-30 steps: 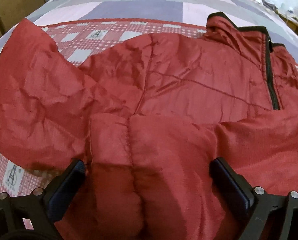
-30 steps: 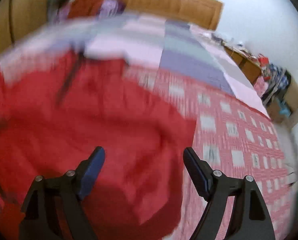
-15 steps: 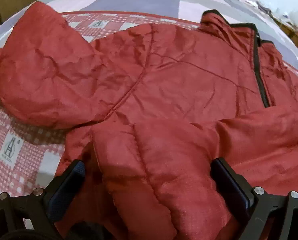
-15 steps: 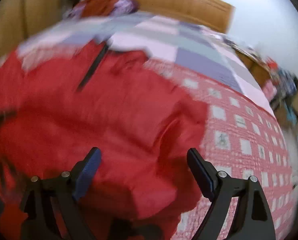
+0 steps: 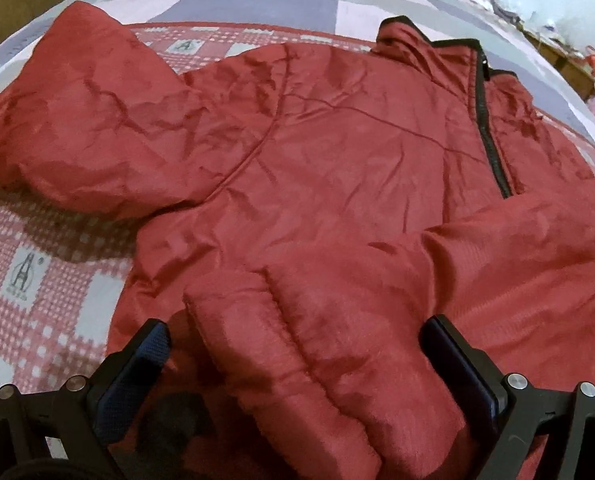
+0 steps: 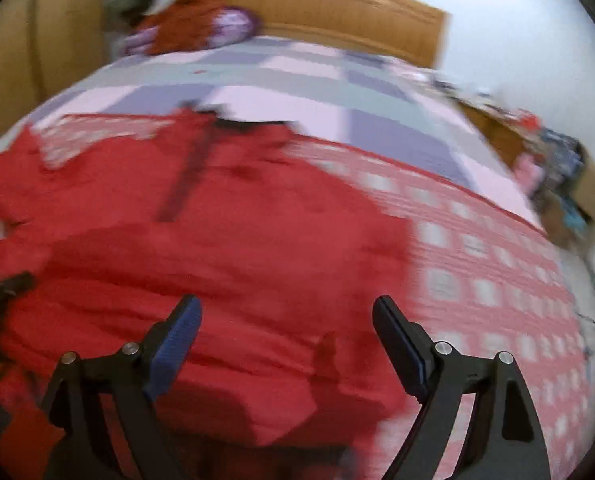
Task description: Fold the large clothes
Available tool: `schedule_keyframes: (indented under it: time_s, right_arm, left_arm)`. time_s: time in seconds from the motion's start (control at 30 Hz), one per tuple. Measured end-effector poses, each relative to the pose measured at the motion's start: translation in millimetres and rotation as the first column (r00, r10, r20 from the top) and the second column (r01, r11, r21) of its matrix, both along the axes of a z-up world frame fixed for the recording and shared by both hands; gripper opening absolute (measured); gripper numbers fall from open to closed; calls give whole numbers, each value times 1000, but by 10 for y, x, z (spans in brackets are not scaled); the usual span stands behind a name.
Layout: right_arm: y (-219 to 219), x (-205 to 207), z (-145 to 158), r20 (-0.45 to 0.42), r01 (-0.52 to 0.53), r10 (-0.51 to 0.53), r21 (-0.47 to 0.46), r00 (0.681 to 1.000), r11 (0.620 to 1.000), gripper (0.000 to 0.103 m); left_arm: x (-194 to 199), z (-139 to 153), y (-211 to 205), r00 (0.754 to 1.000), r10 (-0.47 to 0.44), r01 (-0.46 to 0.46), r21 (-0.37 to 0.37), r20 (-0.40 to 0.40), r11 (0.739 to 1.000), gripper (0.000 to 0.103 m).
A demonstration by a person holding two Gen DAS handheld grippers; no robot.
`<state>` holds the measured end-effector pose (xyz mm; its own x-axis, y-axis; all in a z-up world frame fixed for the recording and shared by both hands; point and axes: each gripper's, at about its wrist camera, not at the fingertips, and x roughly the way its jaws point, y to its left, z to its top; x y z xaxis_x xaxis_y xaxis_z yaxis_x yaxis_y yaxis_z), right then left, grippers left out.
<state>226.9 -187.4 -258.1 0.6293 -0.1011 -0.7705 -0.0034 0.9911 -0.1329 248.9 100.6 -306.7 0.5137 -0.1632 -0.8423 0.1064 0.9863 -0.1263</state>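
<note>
A red padded jacket (image 5: 337,152) lies spread on the bed, its black zipper (image 5: 487,120) and collar at the far right. One sleeve sticks out to the far left. The other sleeve (image 5: 297,320) is folded across the near hem, and its cuff lies between the fingers of my left gripper (image 5: 297,344). The left gripper is open wide and its left pad (image 5: 145,352) stands apart from the cloth. In the blurred right wrist view the jacket (image 6: 217,240) fills the left and middle. My right gripper (image 6: 287,316) hovers open above its near fold, with no cloth pinched.
The bed carries a red-and-white checked blanket (image 5: 29,280) (image 6: 477,280) over a purple, grey and pink quilt (image 5: 257,4). A wooden headboard (image 6: 317,4) and a heap of clothes (image 6: 193,28) are at the far end. Cluttered furniture (image 6: 557,160) stands along the right side.
Both grippers have drawn back from the jacket, so more of it and the blanket shows. The folded sleeve stays between the left fingers. The right jaws stand slightly wider.
</note>
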Motion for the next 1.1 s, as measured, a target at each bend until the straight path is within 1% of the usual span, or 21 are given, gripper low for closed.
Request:
schedule_keyframes:
  time_s: [0.07, 0.1, 0.17, 0.2, 0.23, 0.3, 0.37, 0.43, 0.5, 0.57, 0.63, 0.67, 0.7, 0.77, 0.83, 0.87, 0.9, 0.93, 0.97, 1.03, 1.1]
  right_arm:
    - [290, 41, -103, -30, -63, 63, 10, 998, 998, 89]
    - [399, 44, -219, -63, -82, 82, 10, 995, 997, 89]
    - [429, 74, -520, -160, -74, 69, -19, 985, 997, 89]
    - [309, -34, -583, -144, -49, 52, 24, 988, 999, 89]
    - [245, -97, -570, -128, -25, 30, 37, 991, 999, 89]
    - [165, -201, -498, -134, 25, -24, 4, 991, 1000, 89]
    - [181, -245, -417, -125, 50, -51, -12, 991, 999, 89]
    - [232, -290, -293, -102, 42, -43, -10, 994, 999, 89]
    - [413, -292, -177, -69, 7, -7, 4, 998, 1000, 89]
    - [800, -202, -126, -51, -65, 67, 31, 996, 997, 89]
    - [1098, -98, -107, -51, -127, 128, 31, 990, 991, 89]
    - [1283, -65, -175, -67, -156, 156, 14, 985, 988, 89]
    - [1358, -21, -267, -88, -165, 164, -2, 983, 986, 90]
    - [1533, 68, -549, -173, -148, 133, -80, 976, 986, 91]
    - [1502, 62, -594, -141, -104, 96, -48, 985, 993, 93]
    - [1499, 77, -575, -156, -92, 84, -40, 984, 995, 93]
    - [1518, 81, -517, -163, -74, 66, -43, 984, 996, 93]
    - [1556, 50, -419, -140, -59, 53, -42, 989, 997, 93]
    - [1577, 16, -341, -106, -67, 64, -26, 992, 997, 93]
    - [1737, -133, -155, -23, -131, 131, 14, 991, 991, 93]
    - [1951, -183, -127, -6, -202, 202, 14, 979, 979, 93]
  left_arm:
    - [-39, 13, 49, 1000, 7, -7, -9, -1, 1000, 103]
    - [-61, 12, 87, 1000, 11, -11, -15, -5, 1000, 103]
    - [-93, 9, 149, 1000, 3, -3, -37, -10, 999, 103]
    - [-118, 8, 171, 1000, -12, 12, -43, -10, 999, 103]
    - [-145, 18, 188, 1000, -30, 30, -45, -4, 999, 103]
    - [-168, 46, 225, 999, -41, 40, -67, -4, 997, 103]
    - [-174, 92, 306, 1000, -11, 10, -119, -14, 993, 103]
    - [-205, 144, 386, 1000, 24, -25, -146, -7, 989, 103]
    - [-243, 202, 446, 999, 37, -36, -159, 6, 987, 103]
    - [-275, 267, 494, 999, 30, -26, -157, 20, 987, 103]
    - [-283, 315, 545, 1000, 13, -9, -150, 26, 989, 103]
    - [-274, 328, 591, 1000, 12, -8, -139, 28, 990, 103]
    - [-258, 338, 640, 1000, 15, -11, -133, 26, 991, 103]
    - [-203, 324, 780, 999, 34, -33, -134, 5, 990, 103]
    - [-153, 302, 960, 997, 76, -77, -112, -12, 991, 103]
    - [-152, 297, 1039, 996, 90, -91, -106, -12, 990, 103]
    - [-144, 295, 1112, 995, 103, -104, -104, -11, 989, 103]
    - [-141, 290, 1175, 993, 114, -115, -103, -9, 988, 103]
    - [-140, 288, 1270, 991, 130, -130, -101, -6, 986, 103]
    - [-133, 285, 1409, 988, 155, -155, -93, -2, 984, 103]
    - [-108, 283, 1563, 982, 188, -187, -92, 1, 978, 103]
